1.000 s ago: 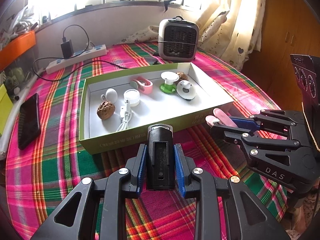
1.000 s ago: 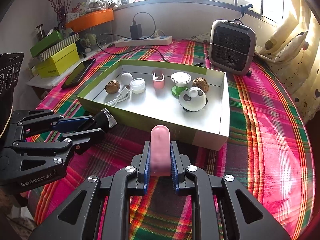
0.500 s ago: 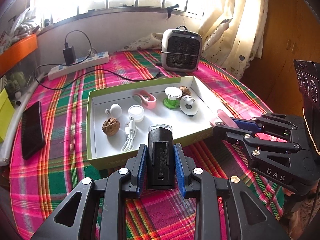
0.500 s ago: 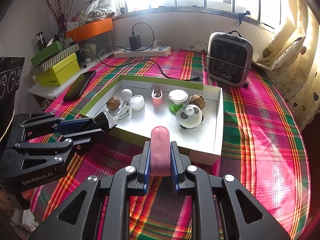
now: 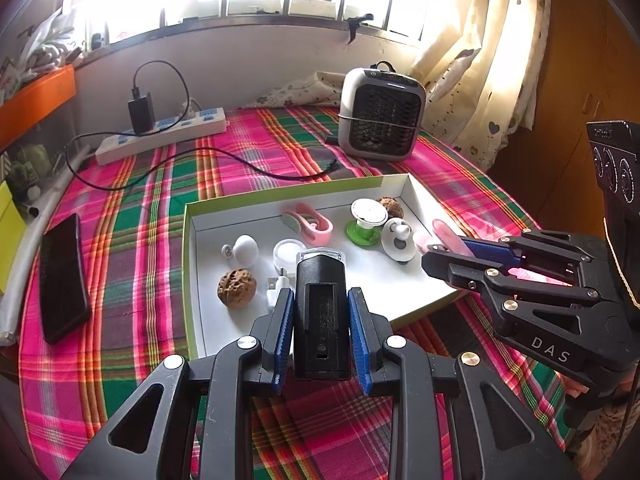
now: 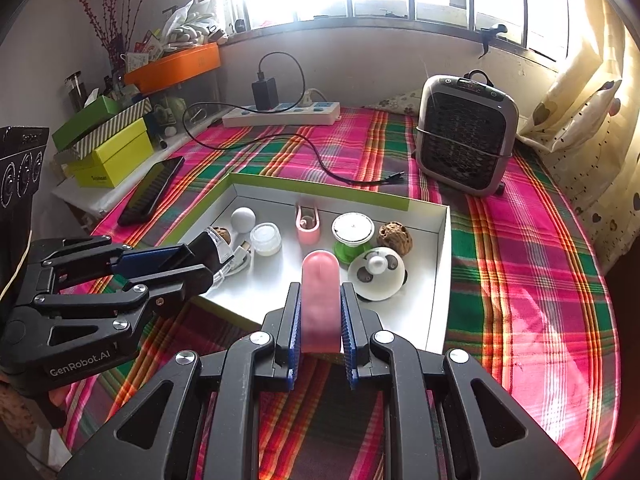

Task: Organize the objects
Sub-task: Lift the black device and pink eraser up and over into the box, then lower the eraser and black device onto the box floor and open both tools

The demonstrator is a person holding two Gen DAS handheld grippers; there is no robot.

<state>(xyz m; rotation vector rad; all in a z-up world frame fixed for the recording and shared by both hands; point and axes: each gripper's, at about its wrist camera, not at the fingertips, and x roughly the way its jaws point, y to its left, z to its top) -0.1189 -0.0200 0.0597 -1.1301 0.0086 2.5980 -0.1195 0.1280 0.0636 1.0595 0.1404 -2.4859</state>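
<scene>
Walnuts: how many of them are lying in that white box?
2. One walnut lies near the box's left wall, by the white cable; the other walnut sits in the far right corner behind the green stand. The tongs might hide more.

Woven plaid tablecloth point(image 5: 140, 208); smooth white cardboard tray point(image 5: 400, 280); matt black phone point(image 5: 62, 276).

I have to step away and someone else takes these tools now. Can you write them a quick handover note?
Left tool: shut on a black device.
Right tool: shut on a pink oblong piece.
Both are held at the near edge of the open box.
Done: walnuts, panda-faced gadget, pink clip, small jar and cable already lie in the box.
Left: set both held items inside.
</scene>
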